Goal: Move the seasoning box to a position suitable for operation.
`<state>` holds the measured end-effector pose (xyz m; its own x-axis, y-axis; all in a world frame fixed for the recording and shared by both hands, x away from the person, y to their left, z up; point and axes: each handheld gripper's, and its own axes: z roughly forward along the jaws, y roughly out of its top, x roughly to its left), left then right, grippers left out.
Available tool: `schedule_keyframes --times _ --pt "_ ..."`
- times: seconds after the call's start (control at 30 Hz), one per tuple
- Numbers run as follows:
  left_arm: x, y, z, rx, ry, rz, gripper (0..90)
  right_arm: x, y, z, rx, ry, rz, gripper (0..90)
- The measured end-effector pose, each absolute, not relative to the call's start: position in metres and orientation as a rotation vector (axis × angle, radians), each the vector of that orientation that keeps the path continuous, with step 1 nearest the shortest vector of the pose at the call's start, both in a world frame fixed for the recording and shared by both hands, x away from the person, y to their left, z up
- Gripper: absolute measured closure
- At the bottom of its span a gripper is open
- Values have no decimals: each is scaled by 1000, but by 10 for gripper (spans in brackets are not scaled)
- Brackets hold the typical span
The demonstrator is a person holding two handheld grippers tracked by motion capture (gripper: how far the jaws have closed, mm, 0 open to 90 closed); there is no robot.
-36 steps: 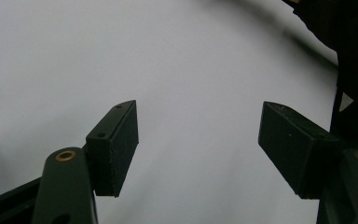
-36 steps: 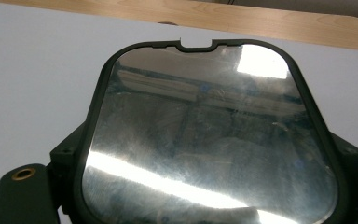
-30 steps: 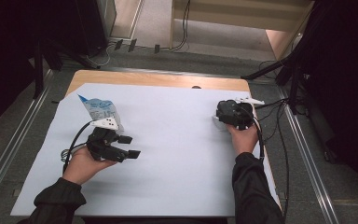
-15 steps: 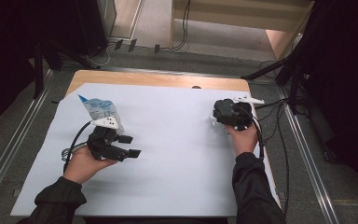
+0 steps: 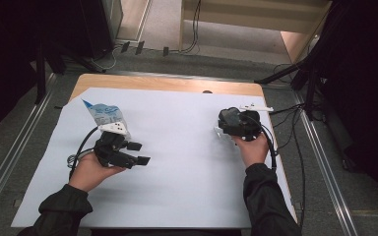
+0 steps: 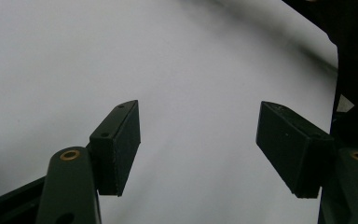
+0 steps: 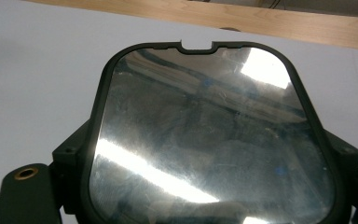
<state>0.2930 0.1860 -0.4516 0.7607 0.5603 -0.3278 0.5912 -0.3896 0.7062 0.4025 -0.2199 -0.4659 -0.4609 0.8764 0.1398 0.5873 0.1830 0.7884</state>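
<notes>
Currently pinched edgewise in right tongs [image 5: 226, 129]: glossy dark-rimmed panel [image 7: 209, 135] — liable to slip onto surface [image 5: 187, 162]. Left tongs [image 5: 138, 153] spread, empty.

- A sheet [image 5: 177, 167] lies on the desk [image 5: 167, 84], whose far edge stays bare behind it.
- A packet [image 5: 106, 114] lies on the sheet's far left, just behind the left gripper [image 5: 137, 153].
- The right gripper [image 5: 222, 129] sits at the sheet's right, well apart from the left.
- A phone [image 7: 209, 135] sits between the right gripper's fingers [image 7: 70, 151].
</notes>
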Motion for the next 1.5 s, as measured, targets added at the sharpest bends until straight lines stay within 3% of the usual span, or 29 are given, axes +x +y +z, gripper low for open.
schedule_keyframes --times 1.5 --pt "305 180 -457 2097 839 -55 330 340 -142 -470 1157 2376 1243 166"
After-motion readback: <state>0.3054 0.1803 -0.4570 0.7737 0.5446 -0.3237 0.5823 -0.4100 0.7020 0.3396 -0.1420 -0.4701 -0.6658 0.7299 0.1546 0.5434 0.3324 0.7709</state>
